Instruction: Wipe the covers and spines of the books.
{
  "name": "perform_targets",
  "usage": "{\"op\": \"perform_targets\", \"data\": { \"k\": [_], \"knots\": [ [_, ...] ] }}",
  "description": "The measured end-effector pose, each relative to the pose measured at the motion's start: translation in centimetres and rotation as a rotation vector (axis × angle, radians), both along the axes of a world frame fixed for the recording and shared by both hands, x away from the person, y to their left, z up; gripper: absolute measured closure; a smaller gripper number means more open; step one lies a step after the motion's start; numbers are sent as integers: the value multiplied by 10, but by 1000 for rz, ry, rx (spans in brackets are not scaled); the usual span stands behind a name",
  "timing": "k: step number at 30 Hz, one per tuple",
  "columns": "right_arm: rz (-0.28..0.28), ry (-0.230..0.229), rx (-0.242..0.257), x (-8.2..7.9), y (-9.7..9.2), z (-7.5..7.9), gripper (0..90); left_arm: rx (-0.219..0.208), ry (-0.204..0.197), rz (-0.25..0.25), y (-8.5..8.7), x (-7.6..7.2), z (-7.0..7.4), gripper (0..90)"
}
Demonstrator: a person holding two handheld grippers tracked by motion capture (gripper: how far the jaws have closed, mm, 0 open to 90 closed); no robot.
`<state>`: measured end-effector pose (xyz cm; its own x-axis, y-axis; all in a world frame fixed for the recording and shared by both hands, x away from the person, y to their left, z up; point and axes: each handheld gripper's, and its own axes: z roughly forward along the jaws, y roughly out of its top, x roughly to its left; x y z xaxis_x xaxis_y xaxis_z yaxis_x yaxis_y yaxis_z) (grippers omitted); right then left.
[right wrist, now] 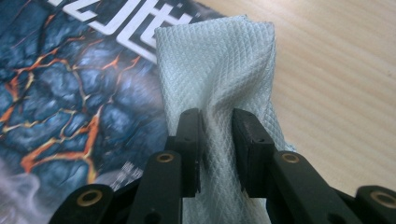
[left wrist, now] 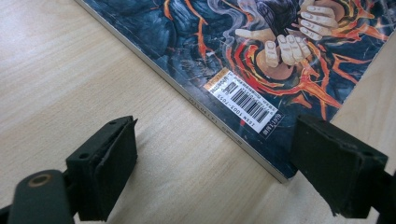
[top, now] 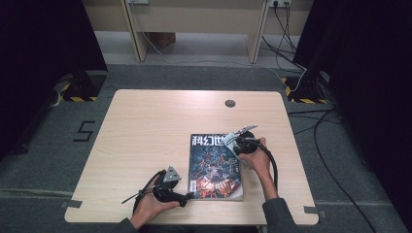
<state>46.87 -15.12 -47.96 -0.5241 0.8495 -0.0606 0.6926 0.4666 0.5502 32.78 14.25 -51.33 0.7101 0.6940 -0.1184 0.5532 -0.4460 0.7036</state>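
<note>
A magazine (top: 215,166) with a dark blue and orange cover lies on the wooden table (top: 145,141), right of centre. My right gripper (top: 232,141) rests over its top right corner, shut on a white textured cloth (right wrist: 219,79) that drapes onto the cover (right wrist: 70,93). The cloth (top: 229,140) shows as a pale patch by the title. My left gripper (top: 187,196) lies near the table's front edge, open, at the magazine's lower left corner. Between its jaws I see the spine and barcode (left wrist: 245,103), with neither pad touching the magazine (left wrist: 280,56).
A round grey grommet (top: 230,103) sits in the table near its far edge. Cables (top: 320,141) run over the carpet at the right. Dark curtains flank both sides, and a wooden desk frame (top: 194,24) stands beyond the table.
</note>
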Motion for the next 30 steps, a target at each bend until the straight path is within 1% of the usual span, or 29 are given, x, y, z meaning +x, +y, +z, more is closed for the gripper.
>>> {"op": "perform_targets", "data": {
  "k": [2,4,6,10,12,15,19,21,23,26,30],
  "knots": [
    [-13,-14,9,3,-1,-1,732,1,-1,2,0,0,0,139],
    [-22,-13,20,7,-2,-2,731,-4,-5,1,0,0,0,140],
    [-28,-6,19,11,-2,-1,729,-9,-8,1,1,-1,-1,140],
    [-44,-10,-2,20,1,0,731,-8,-8,0,1,-1,-1,140],
    [-50,-15,-8,24,3,0,748,-7,-9,1,1,-1,-1,140],
    [-35,-25,-30,25,6,4,771,-13,-11,2,1,-1,-1,140],
    [-22,-63,4,20,3,13,778,-13,-11,3,1,-1,-1,139],
    [-26,-83,30,17,0,19,779,-8,-9,-1,1,-1,-1,138],
    [-19,-101,60,13,-3,25,779,-12,-11,1,1,-1,-1,138],
    [-18,-123,88,7,-6,34,779,-10,-9,0,1,-1,-1,137],
    [-4,-154,112,-2,-11,43,779,-11,-11,1,1,-1,-1,137]
  ]
}}
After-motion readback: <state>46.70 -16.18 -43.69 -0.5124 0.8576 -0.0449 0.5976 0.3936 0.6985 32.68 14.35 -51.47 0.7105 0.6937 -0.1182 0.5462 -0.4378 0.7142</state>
